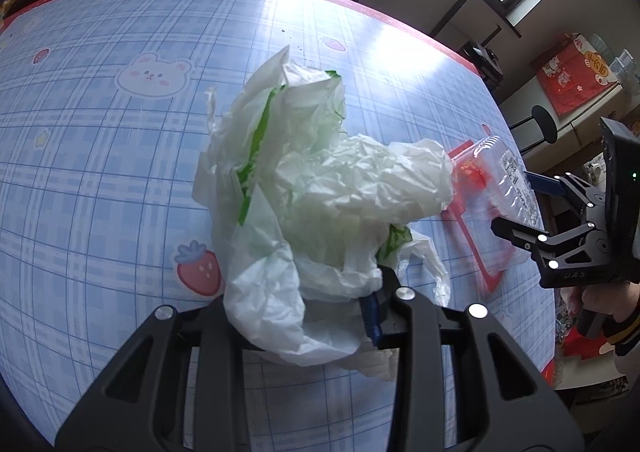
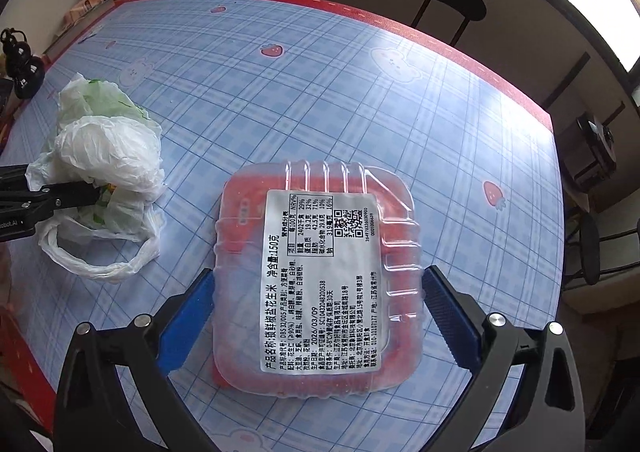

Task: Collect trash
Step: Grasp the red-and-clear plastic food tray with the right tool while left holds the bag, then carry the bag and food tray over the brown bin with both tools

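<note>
Our left tool [image 1: 340, 316] is clenched on the crumpled white bag [image 1: 320, 187], which bulges just ahead of its fingers over the bench [image 1: 100, 139]. To its right, our right tool [image 2: 316, 316] stands released, its pads flanking the labelled plastic tray [image 2: 316, 276] without clearly pressing. We judge collecting half done: bag held, tray not yet bagged.
</note>
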A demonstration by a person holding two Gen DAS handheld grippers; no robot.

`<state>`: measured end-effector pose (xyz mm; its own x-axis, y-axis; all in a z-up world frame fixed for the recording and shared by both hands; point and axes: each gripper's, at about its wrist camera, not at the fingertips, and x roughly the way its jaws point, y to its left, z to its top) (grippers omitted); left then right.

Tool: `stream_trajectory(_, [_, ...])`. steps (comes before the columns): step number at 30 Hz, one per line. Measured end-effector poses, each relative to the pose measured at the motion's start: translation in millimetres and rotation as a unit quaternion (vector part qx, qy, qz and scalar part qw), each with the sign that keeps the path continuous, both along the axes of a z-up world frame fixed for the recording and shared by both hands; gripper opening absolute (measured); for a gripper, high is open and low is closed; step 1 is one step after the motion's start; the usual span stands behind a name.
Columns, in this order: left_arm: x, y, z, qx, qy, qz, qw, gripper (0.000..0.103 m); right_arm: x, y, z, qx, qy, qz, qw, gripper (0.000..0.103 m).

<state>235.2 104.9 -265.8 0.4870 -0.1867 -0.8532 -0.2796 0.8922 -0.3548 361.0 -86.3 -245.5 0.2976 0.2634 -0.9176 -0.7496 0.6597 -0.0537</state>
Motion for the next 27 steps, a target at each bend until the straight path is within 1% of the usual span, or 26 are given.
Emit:
stream_trajectory(3, [-4.8,-5.5,5.0,-0.002,-0.004,-0.007,1.0,0.034,-6.7,-15.0,14.5,0.034,-0.002,-0.011,0.999,0.098])
stream_trajectory(9, [-12.8,-19.9,19.9,-0.01,-0.014,-0.014,0.9998,0.034,-23.6,-51.3,37.9,0.077,-0.014,-0.033,0.996,0.097])
stream_trajectory(14, [-11.8,-48.4,42.8,-0.005,-0.032,-0.04,0.9987,0.033,-38.4,-97.2,48.3,0.112,-0.013,-0.071,0.991,0.097])
stream_trajectory(20, [-1.9,-97.7,75.3,0.0,-0.055,-0.085,0.9949,0.033,-52.8,-162.1,62.8,0.149,-0.025,-0.125,0.981,0.097])
stream_trajectory(23, [7.4,-134.4,91.3,0.006,-0.065,-0.116,0.9911,0.033,-57.5,-199.5,69.5,0.17,-0.03,-0.162,0.972,0.097])
stream_trajectory(27, [19.2,-191.2,108.6,0.013,-0.076,-0.163,0.9835,0.033,-67.1,-252.8,75.6,0.19,-0.039,-0.204,0.959,0.097])
